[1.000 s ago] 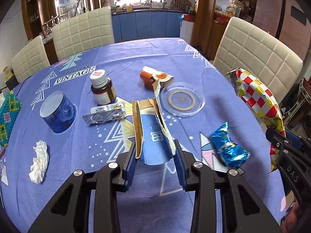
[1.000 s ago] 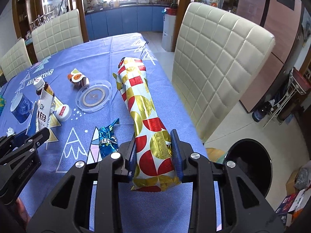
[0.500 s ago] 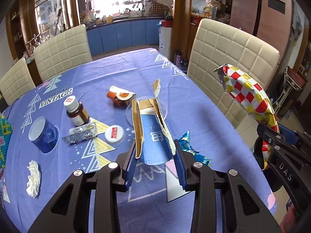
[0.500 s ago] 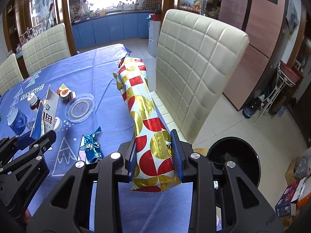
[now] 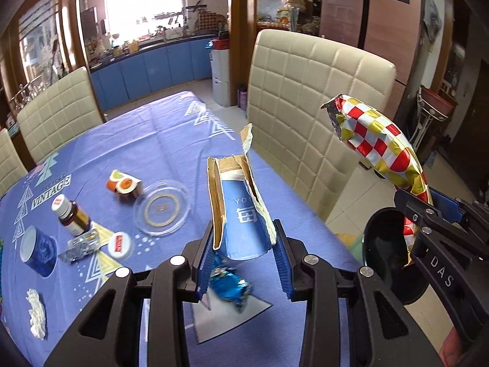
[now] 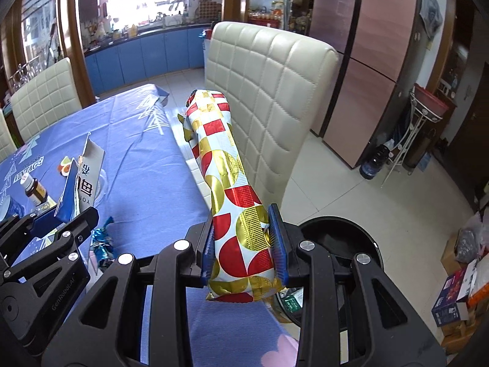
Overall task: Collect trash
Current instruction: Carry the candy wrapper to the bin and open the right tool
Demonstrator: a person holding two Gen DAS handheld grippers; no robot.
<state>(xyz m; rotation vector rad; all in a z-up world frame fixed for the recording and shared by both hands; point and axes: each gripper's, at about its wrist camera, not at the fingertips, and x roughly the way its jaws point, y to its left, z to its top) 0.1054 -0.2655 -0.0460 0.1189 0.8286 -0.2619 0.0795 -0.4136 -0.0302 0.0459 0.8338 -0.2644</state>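
Observation:
My left gripper (image 5: 244, 244) is shut on a torn blue paper carton (image 5: 241, 211) and holds it above the blue tablecloth. My right gripper (image 6: 244, 238) is shut on a long red, gold and white foil wrapper (image 6: 226, 183), held over the table's right edge; the wrapper also shows in the left wrist view (image 5: 379, 150). A black round trash bin (image 6: 336, 235) stands on the floor just beyond the right gripper, also in the left wrist view (image 5: 385, 250). A crumpled blue foil wrapper (image 5: 229, 284) lies on the table under the left gripper.
On the table are a clear plastic lid (image 5: 162, 208), an orange cup (image 5: 122, 185), a brown medicine bottle (image 5: 71, 214), a blister pack (image 5: 81, 244), a white cap (image 5: 120, 244), a blue tin (image 5: 38, 250) and a white tissue (image 5: 36, 313). A cream chair (image 6: 269, 91) stands at the table's right side.
Both grippers have moved right toward the table edge with their loads. The trash bin has come into view on the floor, and the blue foil wrapper now lies under the left gripper.

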